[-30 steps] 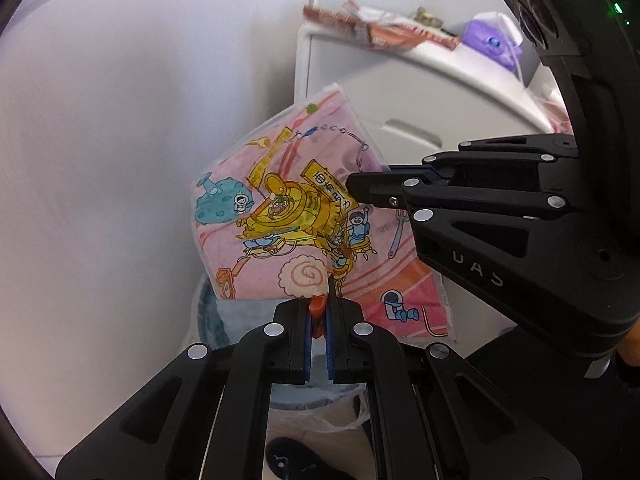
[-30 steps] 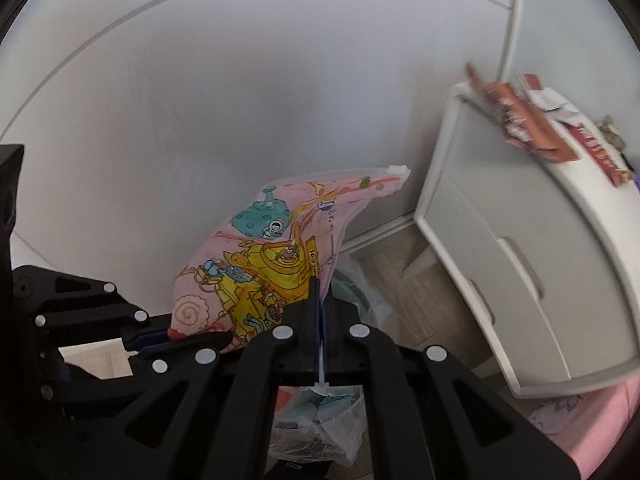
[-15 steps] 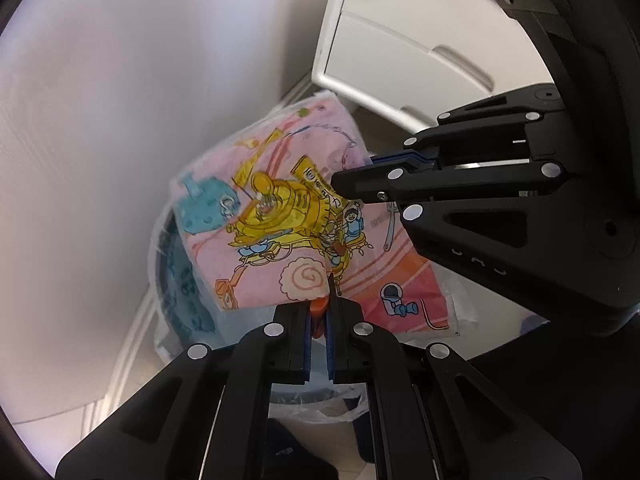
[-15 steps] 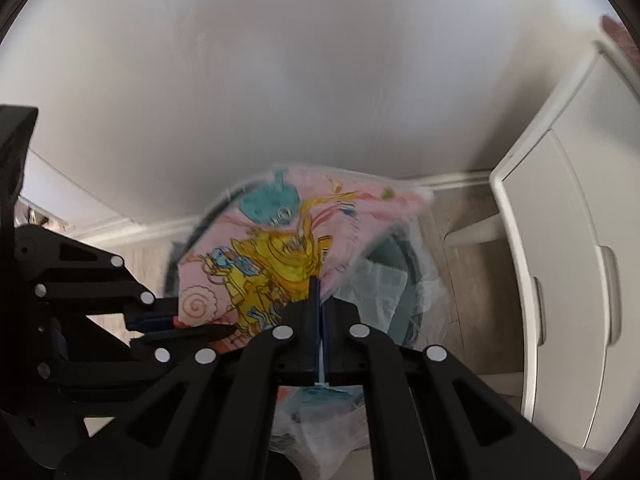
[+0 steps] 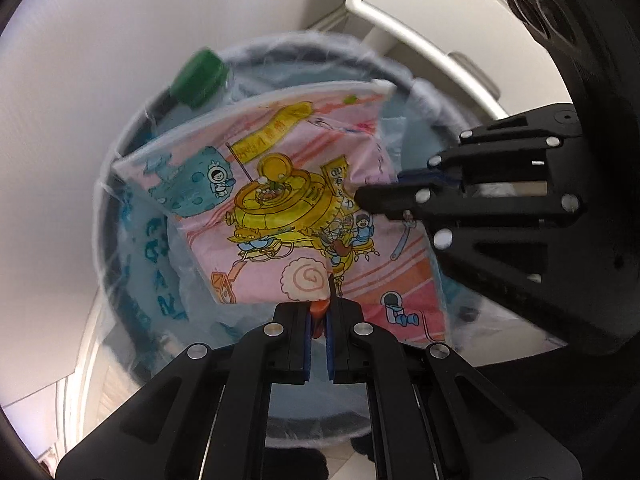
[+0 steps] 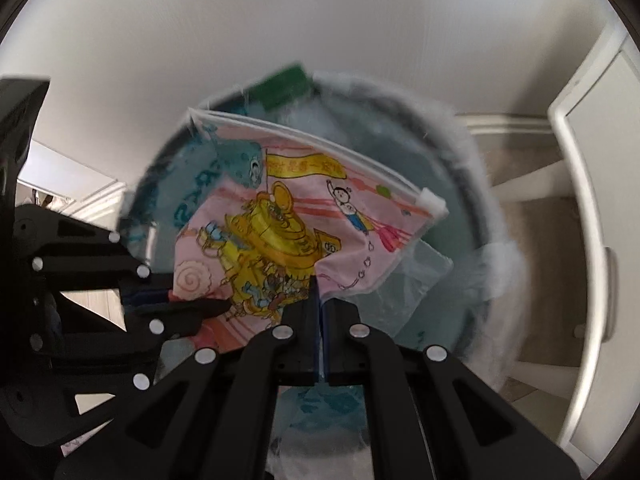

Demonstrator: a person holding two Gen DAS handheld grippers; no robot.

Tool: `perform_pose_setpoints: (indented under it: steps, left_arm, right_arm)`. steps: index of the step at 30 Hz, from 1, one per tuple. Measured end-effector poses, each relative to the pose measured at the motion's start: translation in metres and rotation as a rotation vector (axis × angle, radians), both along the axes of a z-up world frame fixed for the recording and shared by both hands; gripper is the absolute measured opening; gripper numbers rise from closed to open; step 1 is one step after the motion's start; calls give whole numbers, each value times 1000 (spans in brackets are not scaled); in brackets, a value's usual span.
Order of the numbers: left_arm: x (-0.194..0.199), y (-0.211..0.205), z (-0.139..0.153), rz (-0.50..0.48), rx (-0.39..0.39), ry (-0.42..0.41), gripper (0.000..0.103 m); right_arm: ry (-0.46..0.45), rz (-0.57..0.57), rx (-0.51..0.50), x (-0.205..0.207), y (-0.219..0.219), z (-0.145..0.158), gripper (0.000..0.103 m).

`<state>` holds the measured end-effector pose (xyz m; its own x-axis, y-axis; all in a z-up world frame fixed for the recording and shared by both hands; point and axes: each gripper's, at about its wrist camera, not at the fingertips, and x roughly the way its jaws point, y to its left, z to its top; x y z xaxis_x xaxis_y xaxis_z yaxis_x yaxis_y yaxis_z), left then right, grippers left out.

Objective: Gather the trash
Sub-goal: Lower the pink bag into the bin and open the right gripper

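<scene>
**A:** Both grippers have swung from facing the wall and cabinet to looking straight down into the bin (image 5: 120, 216), and the bag (image 5: 288, 200) they carry has come along; a second ago only a sliver of the bin showed under it.

**B:** Who has hold of it?

**A:** Both. The left gripper (image 5: 319, 320) is closed on the bag's lower edge, near the spiral drawing. The right gripper (image 6: 320, 300) is pinched shut on another edge, beside the yellow ship.

**B:** So where is the bag exactly?

**A:** Hanging in the air over the bin's mouth, zip edge (image 6: 320, 140) farthest from the grippers. I can't tell whether its far corner touches the liner (image 6: 472, 168).

**B:** Anything in the bin already?

**A:** A green cap (image 5: 200, 78) shows at the far rim, probably on a bottle, though blur hides the rest. Some clear blue-printed plastic (image 6: 416, 280) lies under the bag.

**B:** How far along, then?

**A:** I'd say this piece is nearly done: carried over and lined up, not yet dropped. Both grips must let go. The cabinet (image 6: 592, 184) stands just beside the bin; its top is out of view, so I can't judge what trash remains.
</scene>
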<state>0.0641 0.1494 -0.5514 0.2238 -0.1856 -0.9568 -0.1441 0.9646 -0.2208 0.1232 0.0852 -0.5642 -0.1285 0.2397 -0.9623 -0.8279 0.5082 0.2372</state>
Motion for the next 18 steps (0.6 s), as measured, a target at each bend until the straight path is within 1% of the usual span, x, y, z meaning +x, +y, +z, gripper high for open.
perform_pose_setpoints:
  steps: [3, 7, 13, 16, 18]
  left_arm:
    - [8, 0, -15, 4, -14, 16, 4]
    - [20, 1, -32, 6, -24, 28, 4]
    - [20, 2, -54, 16, -36, 49, 5]
    - [23, 3, -59, 25, -46, 37, 5]
    - [25, 5, -60, 30, -47, 34, 6]
  right_arm:
    - [1, 31, -19, 1, 5, -13, 3]
    - [29, 29, -37, 5, 10, -28, 3]
    - [58, 38, -68, 11, 11, -50, 3]
    - [54, 44, -63, 13, 15, -53, 3]
    - [49, 51, -57, 4, 23, -51, 3]
